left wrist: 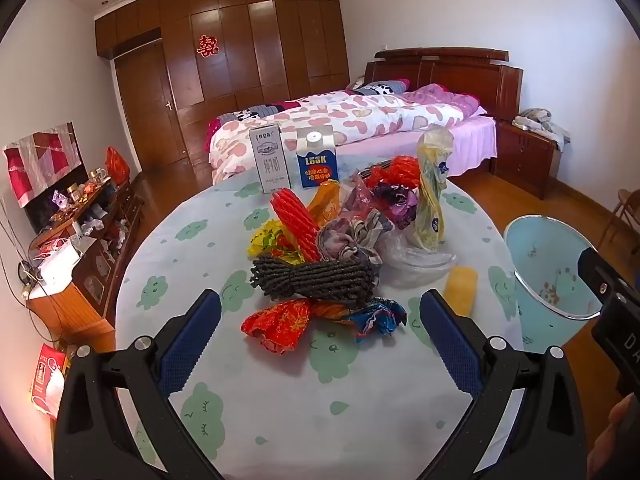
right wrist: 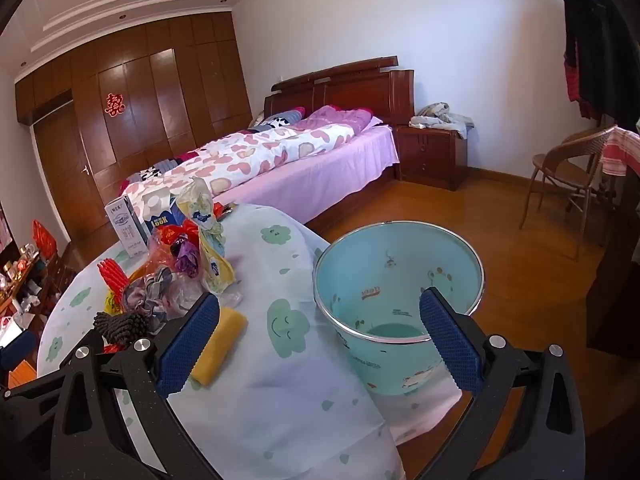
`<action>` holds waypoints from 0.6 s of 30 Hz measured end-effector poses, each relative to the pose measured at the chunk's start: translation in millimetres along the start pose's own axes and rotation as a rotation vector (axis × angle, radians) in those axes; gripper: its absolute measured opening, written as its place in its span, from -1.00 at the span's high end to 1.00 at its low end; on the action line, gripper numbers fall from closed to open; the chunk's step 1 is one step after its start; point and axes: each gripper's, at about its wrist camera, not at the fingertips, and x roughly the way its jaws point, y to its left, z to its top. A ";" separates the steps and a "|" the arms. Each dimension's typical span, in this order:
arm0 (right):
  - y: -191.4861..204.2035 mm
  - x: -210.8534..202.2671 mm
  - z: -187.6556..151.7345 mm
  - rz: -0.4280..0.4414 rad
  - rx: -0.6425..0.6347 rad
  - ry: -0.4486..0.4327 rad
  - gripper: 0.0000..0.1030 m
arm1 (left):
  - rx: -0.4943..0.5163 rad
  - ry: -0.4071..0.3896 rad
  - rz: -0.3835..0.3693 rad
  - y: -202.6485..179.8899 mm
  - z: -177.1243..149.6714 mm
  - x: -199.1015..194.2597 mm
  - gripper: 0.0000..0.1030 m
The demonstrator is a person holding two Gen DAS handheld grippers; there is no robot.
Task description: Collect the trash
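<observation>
Trash pile [left wrist: 332, 248] lies ahead of gaping left claw [left wrist: 320, 344] — untouched.

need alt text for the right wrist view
The open right gripper hovers above a round table's cloud-print cloth, facing an empty light blue bin beside the table. A yellow sponge and a pile of colourful wrappers lie left.

We count two cartons [left wrist: 270, 162] standing on the table [left wrist: 280, 392], one dark rope bundle [left wrist: 316, 282], one red ribbed foam sleeve [left wrist: 294, 222], one yellow sponge [left wrist: 461, 289], one pale blue bin [right wrist: 396, 280], and two claws [left wrist: 316, 344], each with its jaws spread wide.
</observation>
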 end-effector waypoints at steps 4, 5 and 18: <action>1.2 -0.5 -0.2 0.000 -0.003 -0.003 -0.91 | -0.005 -0.005 0.005 1.5 0.5 -0.1 -0.89; 1.0 -0.3 -0.1 -0.001 -0.003 -0.002 -0.91 | -0.008 -0.004 0.004 2.2 0.6 0.1 -0.89; 1.0 2.2 -1.1 -0.008 -0.007 -0.002 -0.91 | 0.005 0.003 -0.007 -2.0 -1.0 0.6 -0.89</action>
